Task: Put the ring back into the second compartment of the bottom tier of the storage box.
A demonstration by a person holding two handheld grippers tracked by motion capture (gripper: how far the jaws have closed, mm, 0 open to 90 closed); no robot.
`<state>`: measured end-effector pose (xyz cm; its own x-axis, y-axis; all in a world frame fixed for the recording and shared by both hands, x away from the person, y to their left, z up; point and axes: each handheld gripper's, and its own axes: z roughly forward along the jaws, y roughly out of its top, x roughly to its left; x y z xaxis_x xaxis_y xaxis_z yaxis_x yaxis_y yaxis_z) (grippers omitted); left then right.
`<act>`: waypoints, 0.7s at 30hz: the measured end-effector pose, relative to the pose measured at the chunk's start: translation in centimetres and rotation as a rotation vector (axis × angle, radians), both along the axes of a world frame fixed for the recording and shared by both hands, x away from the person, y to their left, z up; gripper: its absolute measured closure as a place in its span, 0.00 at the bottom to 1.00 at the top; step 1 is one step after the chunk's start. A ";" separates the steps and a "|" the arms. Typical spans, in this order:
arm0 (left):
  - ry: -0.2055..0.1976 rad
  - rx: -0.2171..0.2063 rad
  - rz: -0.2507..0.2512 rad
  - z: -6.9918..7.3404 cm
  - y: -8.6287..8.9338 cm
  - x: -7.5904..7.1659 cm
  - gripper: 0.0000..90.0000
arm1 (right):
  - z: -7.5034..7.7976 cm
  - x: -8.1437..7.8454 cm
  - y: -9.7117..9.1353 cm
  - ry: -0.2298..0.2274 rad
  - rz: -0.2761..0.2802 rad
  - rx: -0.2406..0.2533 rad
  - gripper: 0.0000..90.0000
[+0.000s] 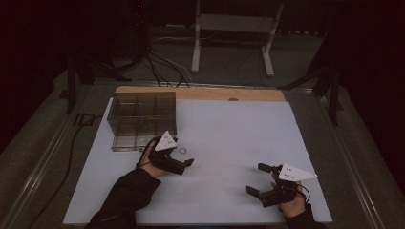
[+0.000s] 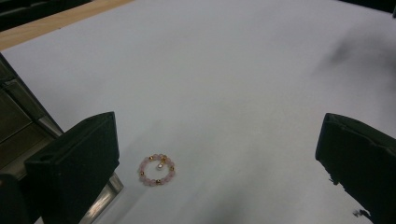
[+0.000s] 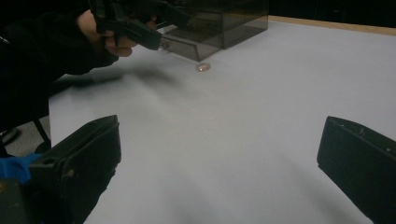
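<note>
A small pink bead bracelet with gold beads lies flat on the white tabletop, just off the near right corner of a smoked clear compartment box. My left gripper stands open around it. In the left gripper view the bracelet sits between the jaws of the left gripper, close to the left one, with nothing touching it. My right gripper is open and empty near the front right of the table. The right gripper view shows the right gripper, the bracelet and the left gripper far off.
The box stands at the back left of the table, its corner right beside my left jaw. A wooden strip edges the far side. Beyond it are a white desk frame and cables on the floor.
</note>
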<state>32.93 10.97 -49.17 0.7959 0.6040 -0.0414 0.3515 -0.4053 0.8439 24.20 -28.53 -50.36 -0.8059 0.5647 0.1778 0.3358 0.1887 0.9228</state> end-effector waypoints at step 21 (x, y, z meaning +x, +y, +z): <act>0.062 0.147 0.020 -2.5 -0.5 1.3 0.49 | 0.0 0.1 -0.1 0.019 -0.003 0.019 0.00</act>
<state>34.22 10.44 -51.64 0.7821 0.6232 -0.0004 0.4107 -0.5149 0.7525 24.33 -28.66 -50.40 -0.8007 0.5634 0.2037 0.3536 0.1700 0.9198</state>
